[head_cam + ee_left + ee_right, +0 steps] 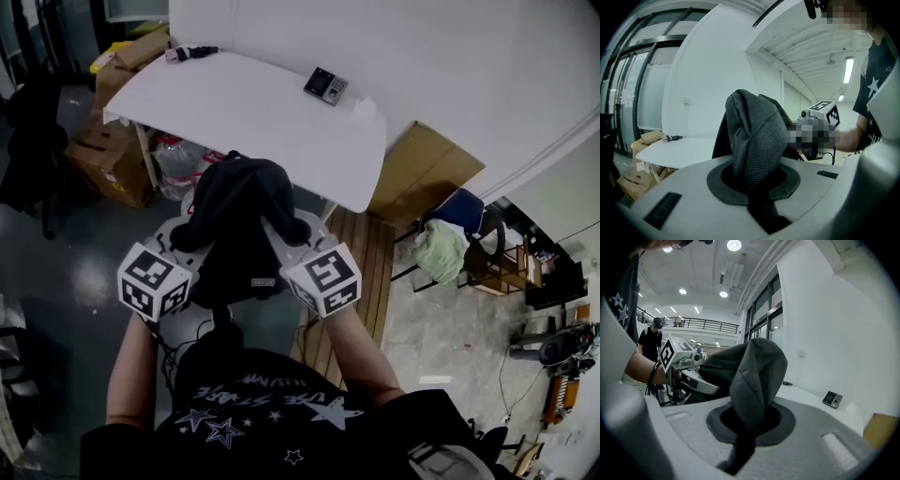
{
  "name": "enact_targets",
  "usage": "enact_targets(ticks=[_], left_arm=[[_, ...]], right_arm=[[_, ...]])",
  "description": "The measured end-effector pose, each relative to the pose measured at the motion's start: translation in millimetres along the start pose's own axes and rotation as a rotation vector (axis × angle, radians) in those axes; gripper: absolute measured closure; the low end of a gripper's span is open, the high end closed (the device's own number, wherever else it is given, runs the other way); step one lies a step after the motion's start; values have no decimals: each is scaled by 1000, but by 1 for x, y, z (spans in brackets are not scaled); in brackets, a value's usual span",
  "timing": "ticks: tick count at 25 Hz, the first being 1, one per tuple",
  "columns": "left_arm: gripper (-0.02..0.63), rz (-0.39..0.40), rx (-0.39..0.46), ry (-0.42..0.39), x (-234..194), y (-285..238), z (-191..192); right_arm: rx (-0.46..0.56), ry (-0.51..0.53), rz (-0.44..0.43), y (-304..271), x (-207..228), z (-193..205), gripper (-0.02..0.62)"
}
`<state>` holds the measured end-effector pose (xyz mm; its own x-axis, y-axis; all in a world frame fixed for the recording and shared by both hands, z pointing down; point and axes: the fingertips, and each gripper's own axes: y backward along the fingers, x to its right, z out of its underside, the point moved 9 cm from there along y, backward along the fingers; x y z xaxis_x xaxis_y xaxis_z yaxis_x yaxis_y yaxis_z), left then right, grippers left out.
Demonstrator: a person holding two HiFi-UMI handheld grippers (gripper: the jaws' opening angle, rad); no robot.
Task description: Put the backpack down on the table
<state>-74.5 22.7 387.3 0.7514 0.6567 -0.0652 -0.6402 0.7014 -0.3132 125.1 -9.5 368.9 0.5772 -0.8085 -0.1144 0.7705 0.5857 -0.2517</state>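
Pads buried in dark fabric, left gripper (754, 187) and right gripper (745, 427) each clamped narrow on the backpack (239, 220), held aloft between them near the white table (262, 122) ahead, boxes (108, 159) beyond left, wall (450, 56) beyond right.

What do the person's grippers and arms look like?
The left gripper and right gripper have pale grey rounded shells with dark collars round the jaws. Each carries a white cube with black square markers: left cube, right cube. The person wears a black short-sleeved T-shirt with white stars and lettering.
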Motion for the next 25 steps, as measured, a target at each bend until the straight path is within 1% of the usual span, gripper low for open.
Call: enact_targets(ticks=[3,7,11,14,20,25], left_arm=[[551,4,5,-13,-35,-3,-8],[551,16,2,-41,-71,-11,-23],[551,45,3,-36,-105,-19,-32],[551,64,4,-28,-128,-24,-32],[551,115,7,-38,-172,-37,-39],[551,132,13,-54,-196,-45,-46]], right_arm=[[12,-1,9,-31,9,-11,575],[16,-16,25,-60,22,-24,575],[10,-11,46,-89,33,-36,576],[-6,-10,61,-109,37,-39,575],[-24,-17,102,-143,48,-50,575],[-25,-13,122,-163,58,-57,575]])
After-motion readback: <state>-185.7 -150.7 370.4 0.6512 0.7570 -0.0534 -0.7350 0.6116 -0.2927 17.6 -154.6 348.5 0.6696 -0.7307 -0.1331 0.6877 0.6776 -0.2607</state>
